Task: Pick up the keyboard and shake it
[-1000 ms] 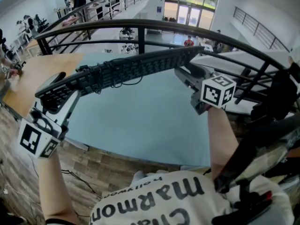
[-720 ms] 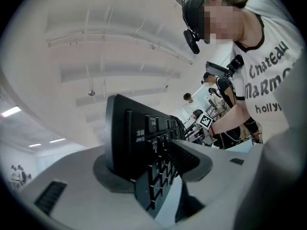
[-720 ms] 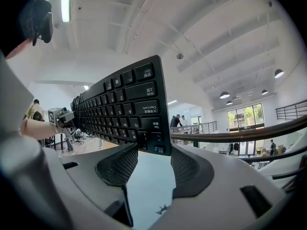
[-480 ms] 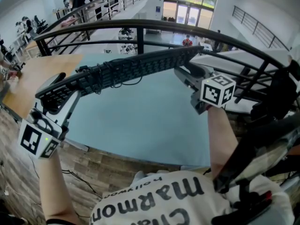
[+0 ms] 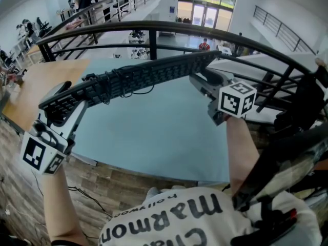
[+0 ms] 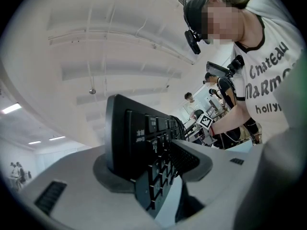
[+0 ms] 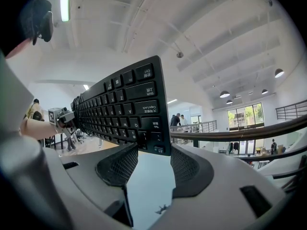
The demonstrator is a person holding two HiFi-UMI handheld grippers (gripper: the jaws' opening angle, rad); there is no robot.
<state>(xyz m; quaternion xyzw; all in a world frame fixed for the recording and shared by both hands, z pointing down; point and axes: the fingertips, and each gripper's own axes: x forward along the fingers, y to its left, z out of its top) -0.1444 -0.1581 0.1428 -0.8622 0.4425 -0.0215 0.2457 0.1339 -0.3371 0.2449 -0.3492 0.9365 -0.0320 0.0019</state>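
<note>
A black keyboard (image 5: 138, 78) hangs in the air above the light blue table (image 5: 154, 132), tilted so that its right end is higher. My left gripper (image 5: 61, 104) is shut on its left end. My right gripper (image 5: 202, 78) is shut on its right end. In the left gripper view the keyboard (image 6: 139, 138) stands on edge between the pads of the left gripper (image 6: 153, 166). In the right gripper view the keyboard's (image 7: 124, 109) key face shows, with its end clamped in the right gripper (image 7: 152, 157). Its coiled cable (image 5: 110, 88) dangles under the middle.
A wooden table (image 5: 36, 81) adjoins the blue one at the left. A curved black railing (image 5: 154, 29) runs behind the table, with an open hall beyond it. People stand far off at the upper left. Wood flooring lies below the table's front edge.
</note>
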